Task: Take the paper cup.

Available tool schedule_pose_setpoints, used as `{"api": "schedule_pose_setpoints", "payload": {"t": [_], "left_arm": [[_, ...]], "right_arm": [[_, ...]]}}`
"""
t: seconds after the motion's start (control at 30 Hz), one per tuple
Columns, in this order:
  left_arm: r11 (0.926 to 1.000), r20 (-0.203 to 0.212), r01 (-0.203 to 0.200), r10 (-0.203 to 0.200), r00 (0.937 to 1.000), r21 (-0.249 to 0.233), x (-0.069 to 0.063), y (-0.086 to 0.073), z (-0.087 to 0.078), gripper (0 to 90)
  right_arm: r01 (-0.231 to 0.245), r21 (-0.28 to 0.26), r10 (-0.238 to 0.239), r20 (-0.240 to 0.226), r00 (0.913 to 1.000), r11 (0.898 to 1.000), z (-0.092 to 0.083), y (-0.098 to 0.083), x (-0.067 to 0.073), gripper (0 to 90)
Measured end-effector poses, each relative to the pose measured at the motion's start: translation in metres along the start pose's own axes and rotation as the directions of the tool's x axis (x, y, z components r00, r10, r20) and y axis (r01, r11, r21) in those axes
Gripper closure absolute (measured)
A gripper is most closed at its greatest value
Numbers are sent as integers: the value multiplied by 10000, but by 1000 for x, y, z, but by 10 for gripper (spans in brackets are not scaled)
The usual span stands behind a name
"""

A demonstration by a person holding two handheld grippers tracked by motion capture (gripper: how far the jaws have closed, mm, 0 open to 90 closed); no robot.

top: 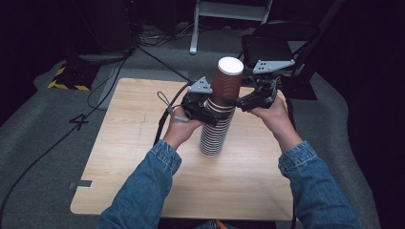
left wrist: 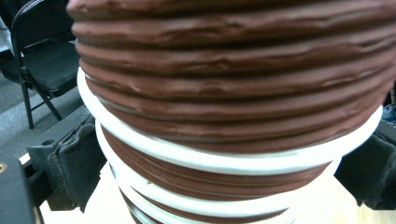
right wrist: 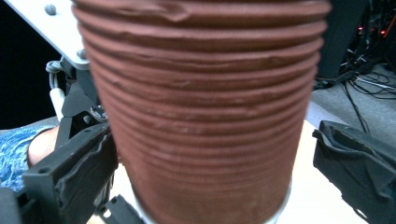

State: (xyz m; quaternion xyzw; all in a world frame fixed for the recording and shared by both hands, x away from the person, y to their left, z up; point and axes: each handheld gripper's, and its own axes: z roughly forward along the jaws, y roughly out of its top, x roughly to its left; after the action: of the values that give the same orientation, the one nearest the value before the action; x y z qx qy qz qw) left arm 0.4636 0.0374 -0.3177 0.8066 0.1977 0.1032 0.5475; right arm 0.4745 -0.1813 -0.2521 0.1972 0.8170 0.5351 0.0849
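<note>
Grey carpet is seen around a pale wooden surface [top: 143,167] with rounded corners, and a black folding chair [top: 274,45] stands beyond it in a dark room. On the surface, between the two tongs, a tall stack of brown ribbed paper cups with white rolled rims [top: 216,129] stands upright. A top brown ribbed cup [top: 227,86] with a white upturned base is seated over the stack.

The left tongs [top: 206,110] are placed just beside the stack at the top cup's rim. In the left gripper view the rolled white rims [left wrist: 224,161] are seen between black padded jaws set narrowly, one at each flank; whether the pads press the cups cannot be told, since the contact is hidden behind the curved wall. The right tongs [top: 239,101] reach the top cup's wall from the opposite side. In the right gripper view the corrugated, slightly dented brown wall [right wrist: 205,116] is seen between the jaws: the near pad lies against it, while a gap of pale surface is seen before the other pad, so the grip is loose and wide. The cup's top is cut off in both gripper views. Blue denim sleeves [top: 143,191] enter from below.
</note>
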Motion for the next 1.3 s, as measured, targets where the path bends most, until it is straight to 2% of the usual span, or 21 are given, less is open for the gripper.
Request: {"api": "schedule_pose_setpoints", "payload": {"t": [0.3, 0.33, 0.5, 0.7, 0.9, 1.07, 1.3], "left_arm": [[10000, 0, -11, 11, 10000, 6, 0, 0, 0, 34], [10000, 1, -10, 10, 10000, 7, 0, 0, 0, 34], [10000, 1, -6, 6, 10000, 6, 0, 0, 0, 34], [10000, 3, -13, 13, 10000, 15, 0, 0, 0, 35], [10000, -3, -17, 17, 10000, -5, 0, 0, 0, 34], [10000, 12, -14, 14, 10000, 12, 0, 0, 0, 35], [10000, 23, -15, 15, 10000, 2, 0, 0, 0, 35]], "right_arm": [[83, 292, -81, -70, 9999, 9995, 13, 3, 0, 18], [153, 361, -145, -217, 9997, 9992, 14, 3, 0, 69], [288, 378, -279, -227, 9994, 9989, 14, 4, 1, 73], [131, 531, -119, -234, 9997, 9985, 14, 7, 0, 78], [185, 663, -171, -218, 9996, 9976, 13, 11, 0, 84], [252, 281, -246, -209, 9995, 9993, 8, 15, 2, 101], [385, 105, -384, -122, 9992, 9992, 1, 28, 4, 103]]}}
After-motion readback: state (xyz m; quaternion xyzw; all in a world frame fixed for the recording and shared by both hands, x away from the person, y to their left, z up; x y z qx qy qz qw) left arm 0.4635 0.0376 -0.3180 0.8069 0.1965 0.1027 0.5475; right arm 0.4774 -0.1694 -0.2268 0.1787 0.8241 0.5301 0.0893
